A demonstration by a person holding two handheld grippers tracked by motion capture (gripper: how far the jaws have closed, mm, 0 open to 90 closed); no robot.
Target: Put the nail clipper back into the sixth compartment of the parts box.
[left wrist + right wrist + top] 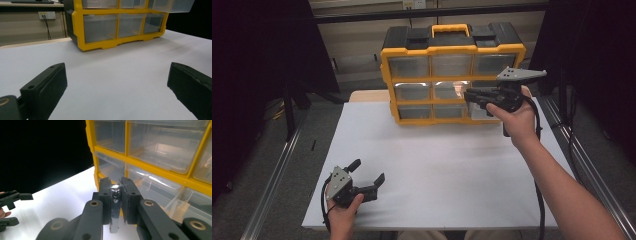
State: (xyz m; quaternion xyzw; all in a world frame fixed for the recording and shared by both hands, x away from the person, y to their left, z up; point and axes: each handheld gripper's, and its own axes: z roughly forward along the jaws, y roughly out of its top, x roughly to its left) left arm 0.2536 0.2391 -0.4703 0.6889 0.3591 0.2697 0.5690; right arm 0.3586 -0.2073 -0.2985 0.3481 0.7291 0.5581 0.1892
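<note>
A yellow and black organizer (452,49) with clear plastic drawers stands at the back of the white table (437,165). My right gripper (470,96) hovers in front of its right-hand drawers, shut on a small shiny metal piece (115,195) that hangs down between the pads. In the right gripper view, my right gripper (116,182) is close to the yellow frame (160,167). A clear drawer (172,5) at the right of the row above the bottom one is pulled out. My left gripper (369,171) rests open at the front left of the table with nothing between its jaws.
The organizer's yellow base (100,45) stands well beyond my left gripper (115,82), with bare white table between. Metal rails (272,185) run along both sides of the table. A wall socket (47,15) is behind the table.
</note>
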